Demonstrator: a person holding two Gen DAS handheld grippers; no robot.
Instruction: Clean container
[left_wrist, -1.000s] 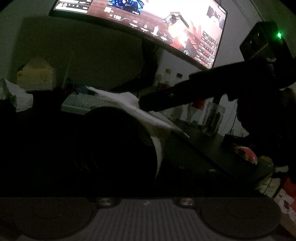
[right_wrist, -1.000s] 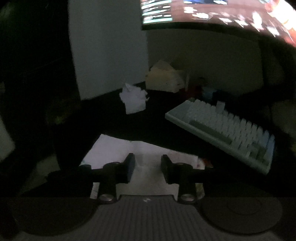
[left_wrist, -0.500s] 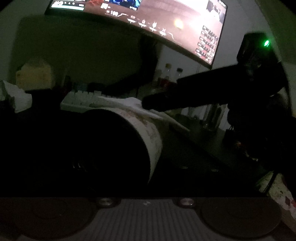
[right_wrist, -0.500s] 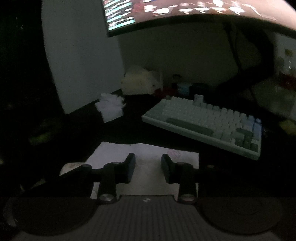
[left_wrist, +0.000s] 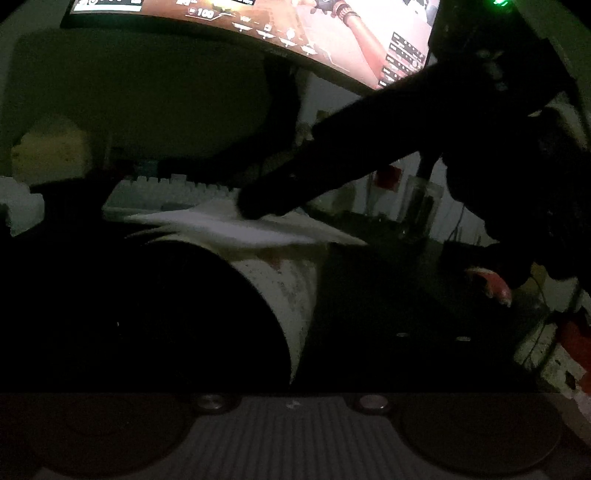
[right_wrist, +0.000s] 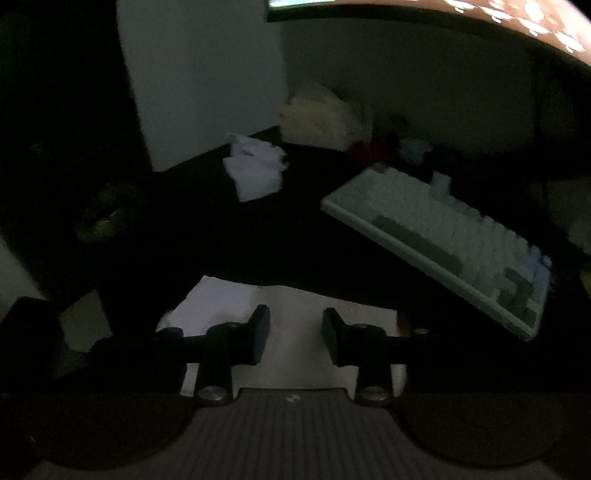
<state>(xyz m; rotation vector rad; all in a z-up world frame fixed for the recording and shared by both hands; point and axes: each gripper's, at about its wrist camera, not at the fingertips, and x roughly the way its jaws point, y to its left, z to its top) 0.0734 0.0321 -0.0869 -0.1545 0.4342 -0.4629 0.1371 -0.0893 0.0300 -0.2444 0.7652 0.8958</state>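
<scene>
1 container (left_wrist: 291, 291) on its side, mouth toward camera | right gripper (right_wrist: 295, 334) parted over tissue (right_wrist: 295, 306) | left gripper unclear

The container (left_wrist: 291, 291) was pale, speckled with dark stains, lying tilted with its dark opening toward the left wrist camera. A white tissue (left_wrist: 236, 227) lay spread flat across its upper side.

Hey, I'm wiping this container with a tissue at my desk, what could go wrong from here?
1. The right gripper is open and seems only to press the tissue onto the container, so the tissue could slide off instead of wiping.
2. The container's wall shows reddish stains, and the keyboard lies close behind it; residue might reach it.
3. The scene is very dark, so leftover stains may go unnoticed.
</scene>
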